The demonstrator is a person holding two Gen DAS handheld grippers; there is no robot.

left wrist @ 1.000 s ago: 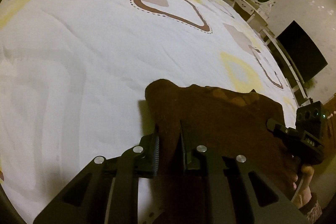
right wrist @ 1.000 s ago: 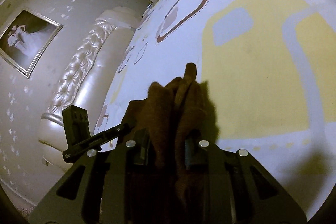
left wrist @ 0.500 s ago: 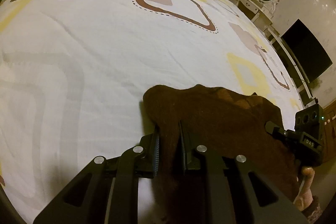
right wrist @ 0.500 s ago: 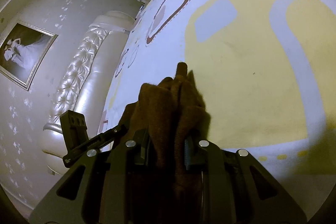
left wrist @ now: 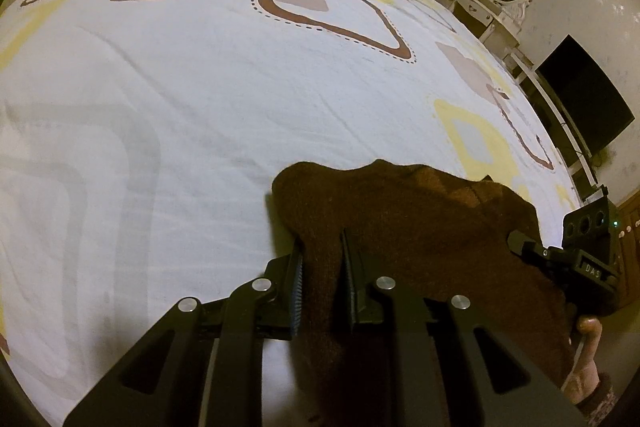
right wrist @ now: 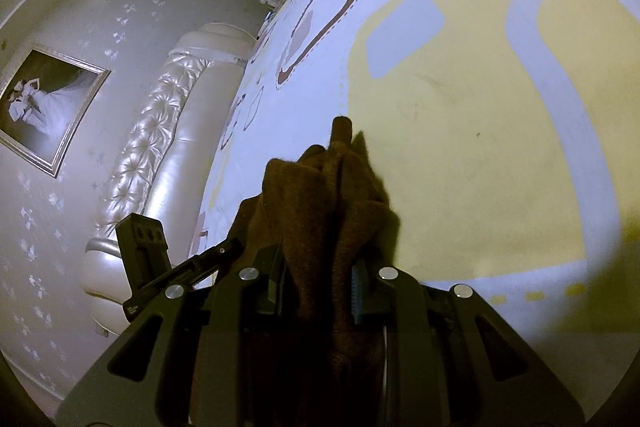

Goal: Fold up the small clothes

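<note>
The left gripper (left wrist: 322, 267) points downward at a slope, and its jaws are closed on a fold of brown cloth (left wrist: 420, 223). The right gripper (right wrist: 318, 273) points lower only a little, and its jaws are also clamped on the cloth, bunched between the pads. In the left view, a hand (left wrist: 584, 367) with a sleeve grips the right gripper from below.

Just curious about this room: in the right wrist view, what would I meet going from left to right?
Framed picture → tufted headboard → left hand-held gripper → brown garment → yellow patch on the bedsheet.
</note>
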